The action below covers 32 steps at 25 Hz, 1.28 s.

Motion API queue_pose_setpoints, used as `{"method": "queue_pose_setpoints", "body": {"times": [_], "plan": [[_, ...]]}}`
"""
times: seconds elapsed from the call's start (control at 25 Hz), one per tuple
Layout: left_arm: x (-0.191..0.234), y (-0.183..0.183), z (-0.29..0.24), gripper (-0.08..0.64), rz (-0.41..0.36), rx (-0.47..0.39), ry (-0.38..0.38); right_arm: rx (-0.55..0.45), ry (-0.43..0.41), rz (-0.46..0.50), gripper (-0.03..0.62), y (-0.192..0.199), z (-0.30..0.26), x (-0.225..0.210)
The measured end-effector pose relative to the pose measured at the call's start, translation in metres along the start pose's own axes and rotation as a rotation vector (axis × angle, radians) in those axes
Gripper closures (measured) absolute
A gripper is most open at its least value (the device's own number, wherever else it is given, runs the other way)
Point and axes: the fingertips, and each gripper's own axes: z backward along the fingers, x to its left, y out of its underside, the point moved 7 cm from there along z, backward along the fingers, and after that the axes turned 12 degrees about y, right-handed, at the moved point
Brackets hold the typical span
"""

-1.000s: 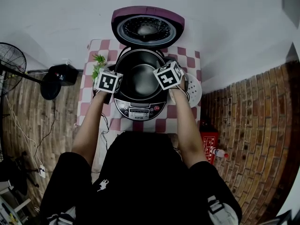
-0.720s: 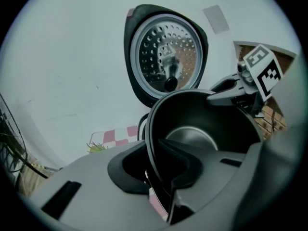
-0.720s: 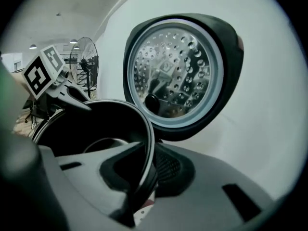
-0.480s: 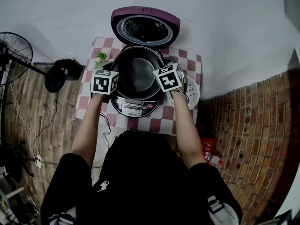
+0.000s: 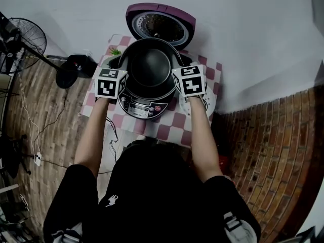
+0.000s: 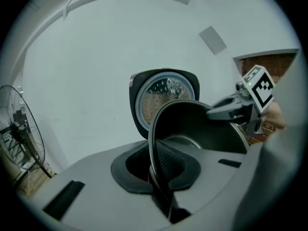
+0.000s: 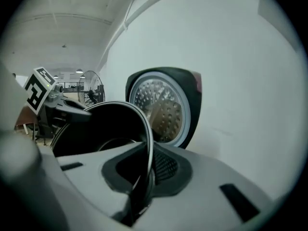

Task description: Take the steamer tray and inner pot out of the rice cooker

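Now both bare forearms reach straight ahead, nearly parallel, from the person's dark lap toward the rice cooker on the checkered desk. The left gripper and the right gripper face each other across the inner pot, each with its marker cube on top and its nose dipping a little below level. The wrists are in line with the forearms, and the elbows are bent only slightly.

The left fingers have just been closing, and in the left gripper view they stand narrow, pinched on the pot's thin dark rim, which runs up between the ribbed pads. The right fingers have just been closing too; the right gripper view shows the same clamp on the opposite rim, metal edge between the pads.

The pot hangs between the two grippers over the cooker's body, in front of the raised lid, with its mouth up. Whether its base is fully out of the cooker cannot be told.

The white steamer tray lies on the desk just right of the cooker, partly covered by the right forearm. A small green plant stands at the desk's far left corner, and a fan stands on the brick floor to the left.
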Motion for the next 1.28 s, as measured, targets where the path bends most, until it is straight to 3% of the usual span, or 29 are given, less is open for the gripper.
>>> {"method": "queue_pose_setpoints", "body": {"times": [0.4,0.64,0.92,1.28], "plan": [[-0.02,-0.031,0.07,0.545,-0.04,-0.092,-0.154,-0.207,-0.076,0.036,0.568,-0.045,0.043,0.008],[-0.02,-0.027,0.116,0.545,-0.042,-0.105,-0.25,-0.273,-0.149,0.047,0.569,-0.059,0.054,0.038],[-0.004,-0.012,0.154,0.545,-0.026,-0.117,-0.289,-0.299,-0.187,0.064,0.569,-0.072,0.062,0.077],[0.058,0.022,0.21,0.545,-0.012,-0.094,-0.279,-0.27,-0.19,0.068,0.569,-0.088,0.057,0.166]]}}
